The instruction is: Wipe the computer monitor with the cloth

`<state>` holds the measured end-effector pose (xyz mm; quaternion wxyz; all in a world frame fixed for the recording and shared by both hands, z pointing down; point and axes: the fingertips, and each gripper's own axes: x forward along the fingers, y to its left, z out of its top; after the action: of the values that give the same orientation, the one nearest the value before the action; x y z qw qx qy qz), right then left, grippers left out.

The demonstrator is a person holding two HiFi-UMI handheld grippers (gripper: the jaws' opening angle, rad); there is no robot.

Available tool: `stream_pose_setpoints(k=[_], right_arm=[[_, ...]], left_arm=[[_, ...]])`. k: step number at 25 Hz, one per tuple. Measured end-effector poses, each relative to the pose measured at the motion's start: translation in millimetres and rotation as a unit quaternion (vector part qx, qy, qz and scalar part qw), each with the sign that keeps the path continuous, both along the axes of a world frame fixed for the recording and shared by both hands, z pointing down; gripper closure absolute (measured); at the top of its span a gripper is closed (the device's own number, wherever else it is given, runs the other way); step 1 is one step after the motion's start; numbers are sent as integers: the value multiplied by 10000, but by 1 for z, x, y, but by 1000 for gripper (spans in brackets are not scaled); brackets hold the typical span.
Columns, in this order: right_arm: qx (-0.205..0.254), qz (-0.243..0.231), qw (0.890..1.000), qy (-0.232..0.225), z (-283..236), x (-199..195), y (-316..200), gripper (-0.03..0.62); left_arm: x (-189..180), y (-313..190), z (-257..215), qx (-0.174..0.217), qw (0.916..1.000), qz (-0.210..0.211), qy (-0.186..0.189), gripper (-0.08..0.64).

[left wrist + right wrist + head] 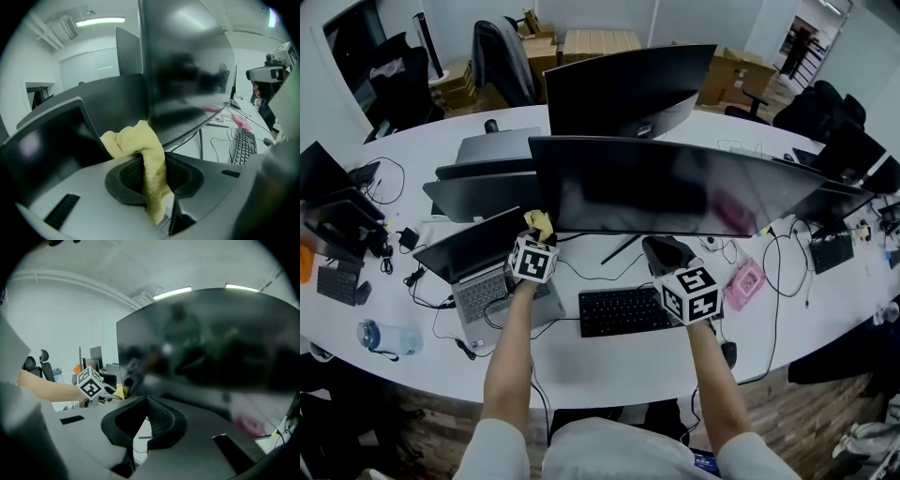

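Observation:
The wide curved black monitor (675, 187) stands at the desk's middle, its screen dark. My left gripper (536, 238) is just below the monitor's lower left corner, shut on a yellow cloth (541, 221). In the left gripper view the cloth (146, 159) hangs pinched between the jaws, bunched above them right by the monitor (187, 70) edge; I cannot tell if it touches. My right gripper (666, 251) hovers under the screen's bottom edge near the stand, shut and empty. The right gripper view shows its jaws (147, 404) closed, the monitor (211, 343) ahead, and the cloth (121, 391) far left.
An open laptop (478, 262) sits left of my left gripper. A black keyboard (619, 311), a mouse (728, 352) and a pink object (743, 281) lie in front of the monitor. A second monitor (623, 89) stands behind. Cables cross the white desk (609, 361); a water bottle (389, 336) lies at the left.

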<state>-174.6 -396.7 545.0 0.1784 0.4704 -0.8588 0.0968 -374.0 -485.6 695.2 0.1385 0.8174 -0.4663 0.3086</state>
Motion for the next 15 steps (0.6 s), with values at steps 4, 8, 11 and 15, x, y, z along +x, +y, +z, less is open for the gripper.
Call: stream_pose_setpoints(k=[4,8,11,15], right_arm=[[-55,83,9999,19,13,9,4,569],[-114,172,9998,43,24,23,8,569],[-139,257,9996,16,29,35,11,569],[-149,393,9991,-30,31,55,16,569]], left_arm=[[1,3,29,-282,9996,3,78,451],[2,3,45,-501,9984,-105,222,451],[16,7,51,-658,9965,-118,511,451],[50,11,47,-571,9952,118,780,451]])
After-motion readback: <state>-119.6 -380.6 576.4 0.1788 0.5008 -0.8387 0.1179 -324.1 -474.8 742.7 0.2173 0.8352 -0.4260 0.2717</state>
